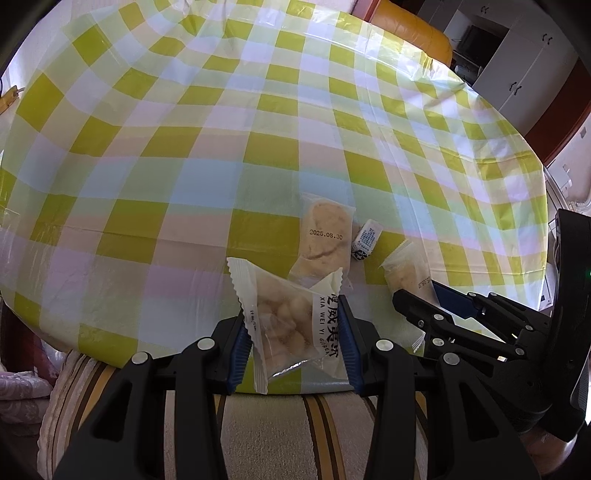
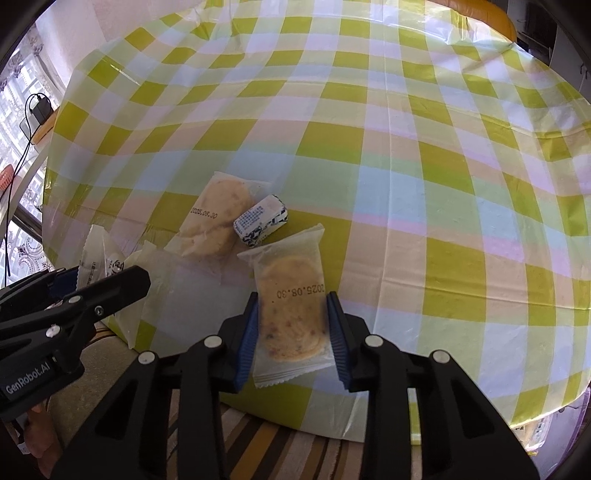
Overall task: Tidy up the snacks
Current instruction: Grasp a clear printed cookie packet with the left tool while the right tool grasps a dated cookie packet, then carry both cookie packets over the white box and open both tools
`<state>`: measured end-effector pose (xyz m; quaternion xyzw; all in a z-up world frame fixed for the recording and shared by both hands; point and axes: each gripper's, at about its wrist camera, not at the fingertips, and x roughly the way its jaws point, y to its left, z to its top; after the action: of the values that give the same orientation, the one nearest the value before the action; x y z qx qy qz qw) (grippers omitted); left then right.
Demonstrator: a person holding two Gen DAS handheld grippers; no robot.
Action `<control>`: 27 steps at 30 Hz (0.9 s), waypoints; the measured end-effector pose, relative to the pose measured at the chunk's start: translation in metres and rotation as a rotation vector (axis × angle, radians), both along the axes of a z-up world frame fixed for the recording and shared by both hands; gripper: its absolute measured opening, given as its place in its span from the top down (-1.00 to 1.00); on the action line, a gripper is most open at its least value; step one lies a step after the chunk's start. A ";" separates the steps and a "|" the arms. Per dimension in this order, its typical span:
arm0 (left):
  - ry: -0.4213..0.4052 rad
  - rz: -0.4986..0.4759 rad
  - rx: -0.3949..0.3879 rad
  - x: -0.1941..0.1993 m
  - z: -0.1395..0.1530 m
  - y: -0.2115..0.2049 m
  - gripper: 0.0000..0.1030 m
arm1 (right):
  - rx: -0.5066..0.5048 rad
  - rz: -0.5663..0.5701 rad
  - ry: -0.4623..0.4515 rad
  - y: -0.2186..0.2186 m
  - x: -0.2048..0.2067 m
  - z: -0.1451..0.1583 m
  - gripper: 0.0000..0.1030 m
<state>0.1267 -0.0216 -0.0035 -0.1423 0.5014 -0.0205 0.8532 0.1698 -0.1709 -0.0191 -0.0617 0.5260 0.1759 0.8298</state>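
Observation:
My left gripper (image 1: 293,308) is shut on a clear packet of pale nut pieces (image 1: 284,325) with a white printed end, held over the table's near edge. My right gripper (image 2: 291,299) is shut on a round biscuit packet (image 2: 291,321) that lies on the checked tablecloth, with its blue pads against both long sides. A second biscuit packet (image 2: 214,221) with a printed date lies further in. A small white and blue wrapped candy (image 2: 260,221) rests beside it. The left gripper (image 2: 110,273) shows at the left of the right wrist view, and the right gripper (image 1: 417,291) at the right of the left wrist view.
A green, white and peach checked cloth (image 1: 221,147) covers the round table. A striped cushion (image 1: 258,424) sits under the near edge. An orange chair back (image 1: 413,33) stands at the far side, white cabinets (image 1: 517,74) behind it. A charger and cable (image 2: 40,107) hang at the left.

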 end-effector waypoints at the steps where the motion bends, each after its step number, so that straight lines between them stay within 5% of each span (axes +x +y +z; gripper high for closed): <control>1: -0.001 -0.002 0.004 -0.001 0.001 -0.002 0.20 | 0.002 -0.005 -0.004 -0.003 0.000 0.002 0.31; 12: -0.017 -0.082 0.039 -0.005 0.014 -0.043 0.20 | 0.048 -0.090 -0.051 -0.045 -0.022 0.024 0.31; 27: -0.057 -0.327 0.058 -0.013 0.030 -0.157 0.20 | 0.075 -0.293 -0.091 -0.157 -0.067 0.037 0.31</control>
<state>0.1133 -0.1790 0.0262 -0.0338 0.4940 -0.1485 0.8560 0.1025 -0.3279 0.0180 0.0388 0.4842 0.0694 0.8713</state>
